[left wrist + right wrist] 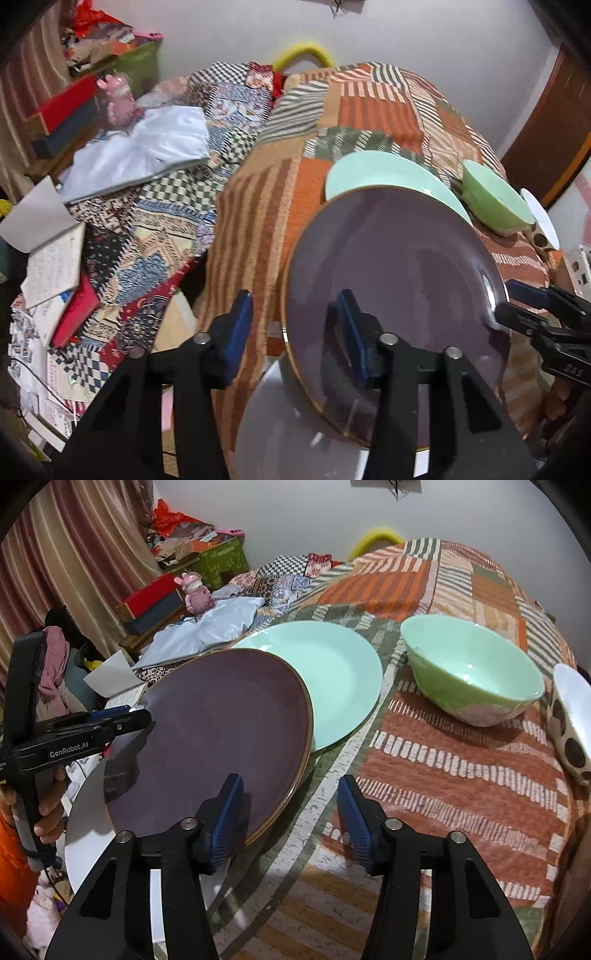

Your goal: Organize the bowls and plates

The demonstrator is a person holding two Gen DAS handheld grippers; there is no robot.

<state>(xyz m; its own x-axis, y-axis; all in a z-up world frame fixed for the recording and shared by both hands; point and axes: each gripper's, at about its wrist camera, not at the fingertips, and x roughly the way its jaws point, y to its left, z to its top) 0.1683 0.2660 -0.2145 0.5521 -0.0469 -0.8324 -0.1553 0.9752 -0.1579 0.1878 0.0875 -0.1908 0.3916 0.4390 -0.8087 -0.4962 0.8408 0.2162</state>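
Note:
A purple plate (391,280) lies tilted, its far rim resting on a mint-green plate (384,173) and its near part over a white plate (280,435). My left gripper (295,332) is open at the purple plate's left rim, one finger over the plate, the other off its edge. My right gripper (290,812) is open at the plate's right rim; it also shows in the left wrist view (524,306). In the right wrist view I see the purple plate (214,738), mint plate (332,675), white plate (85,819), a green bowl (476,675) and the left gripper (122,718).
A spotted white bowl (570,727) stands at the right edge of the patterned tablecloth (443,775). Left of the table are a patchwork quilt (155,236), books (55,266), a pink figurine (195,590) and boxes (155,602).

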